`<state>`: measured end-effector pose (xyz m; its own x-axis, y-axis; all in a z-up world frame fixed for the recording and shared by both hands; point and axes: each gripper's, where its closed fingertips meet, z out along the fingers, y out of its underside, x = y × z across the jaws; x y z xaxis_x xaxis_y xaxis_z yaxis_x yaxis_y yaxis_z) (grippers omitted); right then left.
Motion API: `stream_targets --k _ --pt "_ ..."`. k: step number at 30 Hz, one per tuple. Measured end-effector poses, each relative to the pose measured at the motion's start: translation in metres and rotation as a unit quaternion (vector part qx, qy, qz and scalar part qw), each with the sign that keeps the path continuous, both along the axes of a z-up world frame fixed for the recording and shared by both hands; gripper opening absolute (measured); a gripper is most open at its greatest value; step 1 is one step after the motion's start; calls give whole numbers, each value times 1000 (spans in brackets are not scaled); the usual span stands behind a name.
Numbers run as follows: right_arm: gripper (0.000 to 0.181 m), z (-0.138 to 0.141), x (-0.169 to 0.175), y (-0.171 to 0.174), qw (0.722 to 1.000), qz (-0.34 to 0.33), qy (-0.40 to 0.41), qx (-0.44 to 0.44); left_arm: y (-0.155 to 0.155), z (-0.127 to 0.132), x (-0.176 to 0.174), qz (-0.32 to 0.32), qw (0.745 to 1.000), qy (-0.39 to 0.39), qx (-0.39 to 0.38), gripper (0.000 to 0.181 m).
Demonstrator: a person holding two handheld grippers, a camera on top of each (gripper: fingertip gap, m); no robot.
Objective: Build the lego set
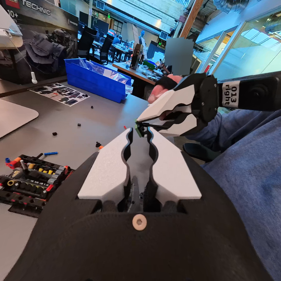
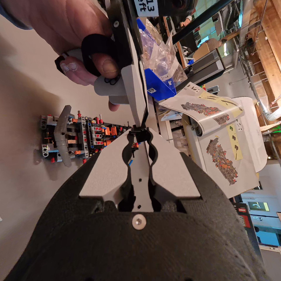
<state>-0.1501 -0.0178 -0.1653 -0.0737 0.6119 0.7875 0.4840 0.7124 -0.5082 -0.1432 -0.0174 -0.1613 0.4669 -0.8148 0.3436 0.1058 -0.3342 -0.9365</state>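
A small green and black lego piece (image 1: 139,132) with a thin black rod (image 1: 155,125) hangs in the air between both grippers. My left gripper (image 1: 140,131) has its fingertips closed on it. My right gripper (image 1: 140,124) comes in from the right and grips the same piece at the rod end. In the right wrist view the piece (image 2: 139,134) looks black and sits between my right gripper's (image 2: 138,132) tips, with the left gripper (image 2: 139,125) reaching down onto it from above. The partly built chassis (image 1: 28,181) (image 2: 73,136) lies on the grey table (image 1: 91,118), to the left and below.
Loose parts lie on the table: small black pieces (image 1: 54,133), a blue pin (image 1: 51,153), a black and orange part (image 1: 98,145). A blue bin (image 1: 97,82) with plastic bags, a sticker sheet (image 1: 59,94) and the set's box (image 1: 42,38) stand behind. An open instruction booklet (image 2: 212,121) lies beside them. A person's leg (image 1: 243,167) is right.
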Motion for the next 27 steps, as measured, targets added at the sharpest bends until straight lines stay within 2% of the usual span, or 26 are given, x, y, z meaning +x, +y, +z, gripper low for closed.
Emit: stream_targets --k 6,9,14,21,27 --pt "14 6 1 -3 999 1 12 35 -3 1 6 -9 1000 -9 1 6" --pt "27 9 3 -3 999 -4 20 45 -5 4 6 -12 1000 -11 2 4" --pt "31 14 10 -2 999 -8 21 50 -7 5 7 -23 1000 -14 -6 4" --pt "16 5 10 -8 998 8 -10 68 -16 2 18 -62 997 -29 -47 4" --pt "15 3 12 -9 998 6 -14 54 -16 2 19 -69 995 -47 -62 4"
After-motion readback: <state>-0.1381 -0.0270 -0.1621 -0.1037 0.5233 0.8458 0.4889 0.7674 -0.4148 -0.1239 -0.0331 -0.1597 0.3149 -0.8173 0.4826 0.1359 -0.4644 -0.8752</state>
